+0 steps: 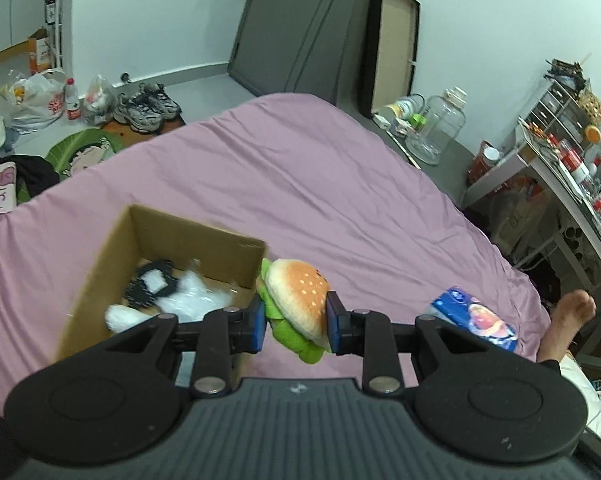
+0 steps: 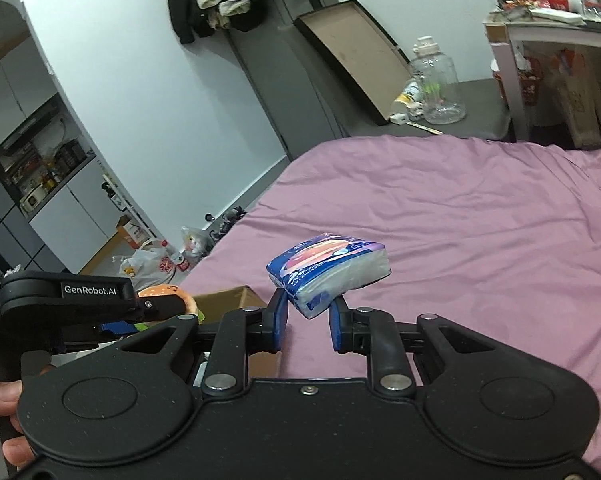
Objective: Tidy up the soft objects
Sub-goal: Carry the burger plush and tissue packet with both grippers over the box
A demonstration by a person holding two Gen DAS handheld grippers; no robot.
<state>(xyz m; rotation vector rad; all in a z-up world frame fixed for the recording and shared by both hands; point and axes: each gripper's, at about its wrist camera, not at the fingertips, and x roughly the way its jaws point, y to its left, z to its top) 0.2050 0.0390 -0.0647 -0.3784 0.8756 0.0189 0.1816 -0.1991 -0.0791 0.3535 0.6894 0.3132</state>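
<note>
A plush hamburger (image 1: 298, 300) with an orange bun and green lettuce is pinched between the blue pads of my left gripper (image 1: 296, 322), held above the pink bed just right of the cardboard box (image 1: 198, 236). Inside the box lie a black-and-white soft item (image 1: 150, 286) and clear plastic. My right gripper (image 2: 308, 316) is shut on a blue tissue pack (image 2: 328, 268), lifted over the bed; in the left wrist view the tissue pack (image 1: 474, 318) shows at the right. In the right wrist view the hamburger (image 2: 166, 296) and box (image 2: 228, 300) show at the left.
The pink bedsheet (image 1: 300, 184) spreads wide beyond the box. On the floor lie shoes (image 1: 146, 106), plastic bags and a bottle. A large glass jar (image 1: 436, 126) and a cluttered desk (image 1: 560, 168) stand at the right. A person's bare foot (image 1: 568, 316) rests at the bed's edge.
</note>
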